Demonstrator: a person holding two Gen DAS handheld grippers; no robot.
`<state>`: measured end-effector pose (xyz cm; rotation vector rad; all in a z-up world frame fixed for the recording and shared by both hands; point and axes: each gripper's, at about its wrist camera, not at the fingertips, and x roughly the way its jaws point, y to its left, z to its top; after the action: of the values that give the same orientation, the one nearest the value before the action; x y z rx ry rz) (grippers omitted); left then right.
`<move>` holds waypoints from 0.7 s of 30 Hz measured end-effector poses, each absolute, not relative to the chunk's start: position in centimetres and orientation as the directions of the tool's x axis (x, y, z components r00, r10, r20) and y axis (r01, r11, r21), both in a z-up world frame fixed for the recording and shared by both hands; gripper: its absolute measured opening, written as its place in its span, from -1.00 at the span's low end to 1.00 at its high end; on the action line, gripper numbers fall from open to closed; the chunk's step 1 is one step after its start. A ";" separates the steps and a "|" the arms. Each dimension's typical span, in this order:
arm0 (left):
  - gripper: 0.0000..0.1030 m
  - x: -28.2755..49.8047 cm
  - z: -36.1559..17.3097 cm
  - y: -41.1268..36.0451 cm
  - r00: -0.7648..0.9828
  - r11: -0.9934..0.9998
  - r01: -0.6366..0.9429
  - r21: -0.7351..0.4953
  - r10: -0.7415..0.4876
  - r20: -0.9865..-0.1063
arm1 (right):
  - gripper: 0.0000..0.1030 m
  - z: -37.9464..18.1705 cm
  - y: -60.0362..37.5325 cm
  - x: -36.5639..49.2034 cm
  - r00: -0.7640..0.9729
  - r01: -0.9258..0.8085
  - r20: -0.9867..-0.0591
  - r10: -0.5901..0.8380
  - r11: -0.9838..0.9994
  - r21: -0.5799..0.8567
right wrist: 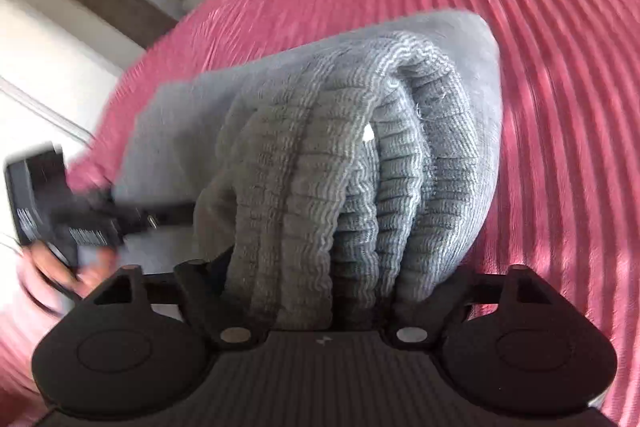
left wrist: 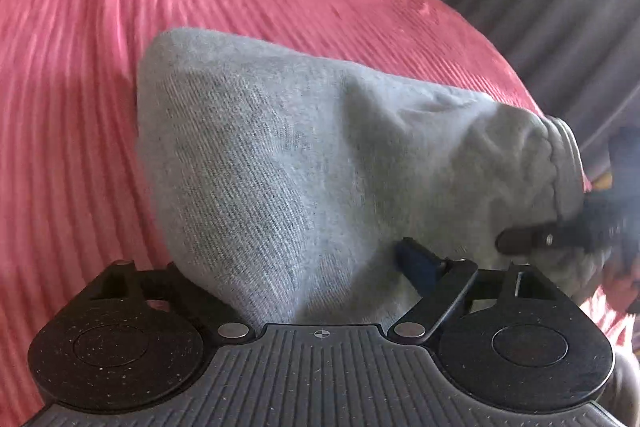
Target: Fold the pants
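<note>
Left wrist: two tools [left wrist: 404, 267] [right wrist: 304, 291] clamp one pants [left wrist: 280, 155].

No readable text anywhere; only blurred, illegible white print on the black handheld gripper body [right wrist: 86, 237] left of the jaws.

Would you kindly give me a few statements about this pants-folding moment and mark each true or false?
1. The pants are grey. True.
2. The bedspread is blue. False: it is pink and ribbed.
3. The right gripper is clamped on the ribbed waistband. True.
4. The left gripper is far from the fabric. False: grey cloth is bunched between its fingers.
5. Each gripper shows in the other's camera. True: the right one appears at the left view's right edge, the left one at the right view's left edge.
</note>
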<state>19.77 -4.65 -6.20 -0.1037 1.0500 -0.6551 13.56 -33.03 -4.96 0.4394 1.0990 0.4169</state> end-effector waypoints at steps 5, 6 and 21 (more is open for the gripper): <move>0.61 20.0 -5.7 -5.7 0.354 0.844 0.407 -0.348 -0.497 -0.792 | 0.40 -5.3 -32.9 14.0 0.400 -0.025 -0.759 0.513 0.834 0.551; 0.47 19.8 -5.2 -5.9 0.367 0.852 0.405 -0.332 -0.485 -0.794 | 0.35 -4.8 -32.4 13.9 0.404 -0.035 -0.771 0.492 0.851 0.525; -0.30 20.1 1.9 -6.7 0.479 0.860 0.417 -0.295 -0.484 -0.732 | 0.04 3.7 -28.8 12.8 0.597 -0.155 -0.647 0.474 0.860 0.486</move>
<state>20.10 -6.73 1.92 -0.0797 0.9191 -0.5506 12.75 -28.78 3.70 0.4053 0.8587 0.3765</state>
